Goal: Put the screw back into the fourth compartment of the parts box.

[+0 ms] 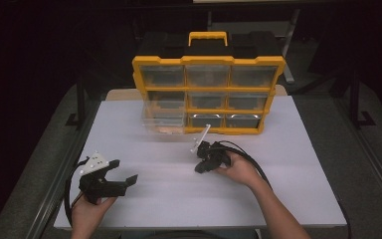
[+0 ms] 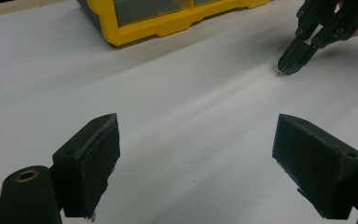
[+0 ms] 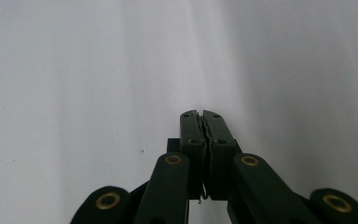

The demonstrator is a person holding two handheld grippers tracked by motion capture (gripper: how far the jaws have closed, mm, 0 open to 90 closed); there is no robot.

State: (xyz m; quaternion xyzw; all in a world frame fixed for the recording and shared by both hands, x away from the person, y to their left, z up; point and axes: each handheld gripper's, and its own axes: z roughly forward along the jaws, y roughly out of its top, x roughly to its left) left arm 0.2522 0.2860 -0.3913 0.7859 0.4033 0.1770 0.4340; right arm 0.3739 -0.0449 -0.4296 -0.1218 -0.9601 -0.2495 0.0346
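Mid-table, on the white board (image 1: 288,199): R gripper (image 1: 199,170), held in the person's R hand (image 1: 238,168), points down w/ tips at or just above the surface. Its own view has both jaws pressed flat together, pads meeting, nothing plainly seen between them; a tiny pale speck sits at the tips in the L gripper view (image 2: 279,73), too small to identify. L gripper (image 1: 126,178) sits near the front L corner of the board, in the L hand (image 1: 87,209), grey 3-cornered plate on top, jaws spread wide, nothing between them, bare white surface below the pads (image 2: 98,163). Well apart from the R one. Yellow-and-black drawer organizer (image 1: 208,62) stands upright at the back of the board, 3 rows x 3 clear drawers, handle on top. Bottom-L drawer (image 1: 163,122) is pulled out toward the person, something pale/orange-ish in it, can't tell what. R gripper is near the organizer's front, just beside the open drawer's R side, not touching it. Thin white stick-like bit (image 1: 200,138) rises off the R gripper toward the cabinet.
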